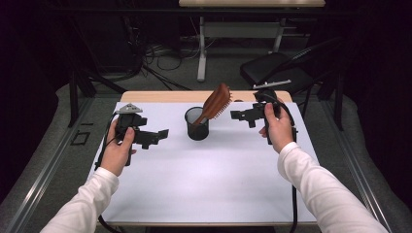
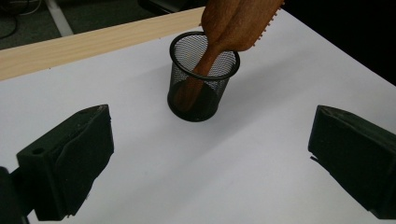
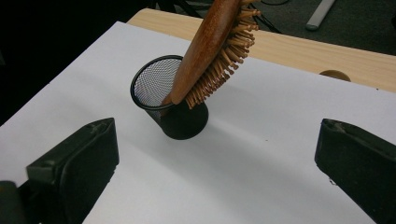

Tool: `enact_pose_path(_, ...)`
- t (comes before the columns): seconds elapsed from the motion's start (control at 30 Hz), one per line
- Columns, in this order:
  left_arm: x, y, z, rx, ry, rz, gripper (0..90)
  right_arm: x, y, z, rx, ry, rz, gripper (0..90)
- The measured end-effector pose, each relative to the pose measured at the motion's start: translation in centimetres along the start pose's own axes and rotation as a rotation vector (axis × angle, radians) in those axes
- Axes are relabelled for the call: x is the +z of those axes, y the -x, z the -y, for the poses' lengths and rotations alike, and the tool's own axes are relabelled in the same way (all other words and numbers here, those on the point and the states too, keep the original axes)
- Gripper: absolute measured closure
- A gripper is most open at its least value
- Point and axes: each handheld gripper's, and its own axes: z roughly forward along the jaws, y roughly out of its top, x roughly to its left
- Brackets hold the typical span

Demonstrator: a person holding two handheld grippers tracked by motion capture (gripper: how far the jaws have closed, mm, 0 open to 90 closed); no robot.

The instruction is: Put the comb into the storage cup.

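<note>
White sleeves (image 1: 311, 189) rise from the bottom of the high view, each hand carrying a gripper. At left of centre the left gripper (image 1: 163, 133) hangs over the white sheet (image 1: 204, 179), jaws spread wide and empty; right of centre the right gripper (image 1: 235, 115) does likewise — wide, holding nothing. Between them, in the upper middle, a black mesh cup (image 1: 197, 124) stands upright with a wooden hairbrush (image 1: 215, 103) leaning handle-down inside — bristled head tilted toward the upper right.

Left gripper (image 1: 163, 134) and right gripper (image 1: 234, 115) held aloft, fingers (image 2: 70, 158) spread wide
</note>
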Motion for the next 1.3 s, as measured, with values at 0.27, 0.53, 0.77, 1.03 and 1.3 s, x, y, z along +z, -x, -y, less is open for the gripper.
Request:
enact_pose_path(0.27,-0.7,-0.9,0.8,-0.02,0.009,-0.005,0.3,-0.8,0.5,1.2,0.017,0.001,-0.013,0.0)
enact_pose_path(0.53,-0.9,-1.2,0.9,-0.03,0.02,-0.001,0.4,-1.8,1.2,2.4,0.046,0.02,-0.043,0.0)
enact_pose_path(0.77,-1.1,-1.2,1.2,-0.026,0.016,0.001,0.4,-2.0,1.9,3.1,0.056,0.02,-0.033,0.2)
enact_pose_path(1.03,-1.2,-1.2,1.5,-0.027,0.008,0.005,0.4,-2.0,1.8,3.6,0.039,0.008,-0.032,0.2)
enact_pose_path(1.3,-1.6,-1.4,2.1,-0.034,0.01,0.007,0.3,-2.0,1.4,4.2,0.024,0.004,-0.036,0.2)
